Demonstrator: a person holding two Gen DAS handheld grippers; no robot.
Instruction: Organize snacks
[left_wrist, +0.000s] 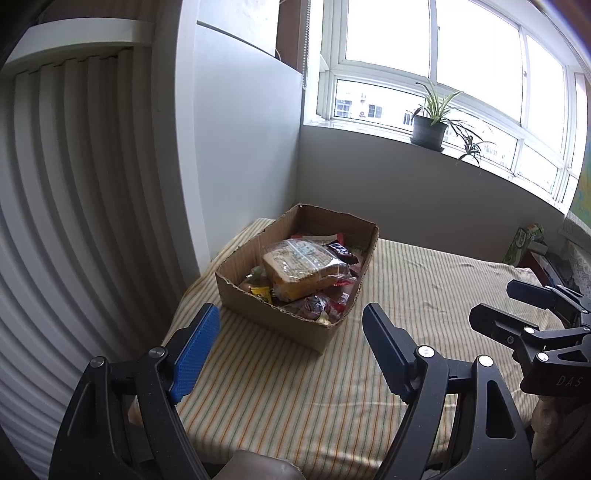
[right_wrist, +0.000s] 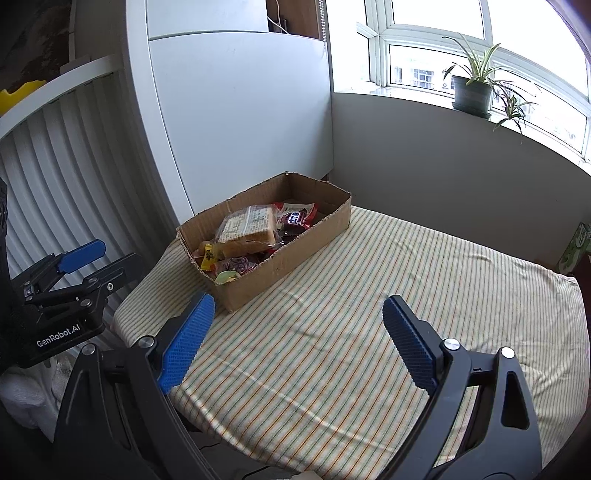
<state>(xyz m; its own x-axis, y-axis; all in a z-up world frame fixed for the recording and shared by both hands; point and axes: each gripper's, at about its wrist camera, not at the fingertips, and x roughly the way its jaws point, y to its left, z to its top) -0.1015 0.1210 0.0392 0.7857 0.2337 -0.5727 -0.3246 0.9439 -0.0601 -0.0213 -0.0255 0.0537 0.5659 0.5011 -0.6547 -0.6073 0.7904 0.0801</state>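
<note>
An open cardboard box (left_wrist: 258, 314) (right_wrist: 295, 254) stands at the far left corner of the striped table. It holds several snack packets, with a clear bag of sliced bread (left_wrist: 303, 267) (right_wrist: 247, 232) on top and a dark red candy wrapper (right_wrist: 293, 218) behind it. My left gripper (left_wrist: 291, 321) hangs open just in front of the box, with nothing between its blue pads. My right gripper (right_wrist: 299, 306) is open too, over the bare cloth to the right of the box, and shows in the left wrist view as (left_wrist: 498, 299). The left gripper appears in the right wrist view as (right_wrist: 110, 254).
A striped cloth (right_wrist: 369, 332) covers the table. White cabinet panels (right_wrist: 240, 110) and a ribbed white wall (left_wrist: 74, 184) close off the left side. A potted plant (left_wrist: 428, 129) stands on the window sill. A green carton (right_wrist: 574, 249) sits at the table's far right.
</note>
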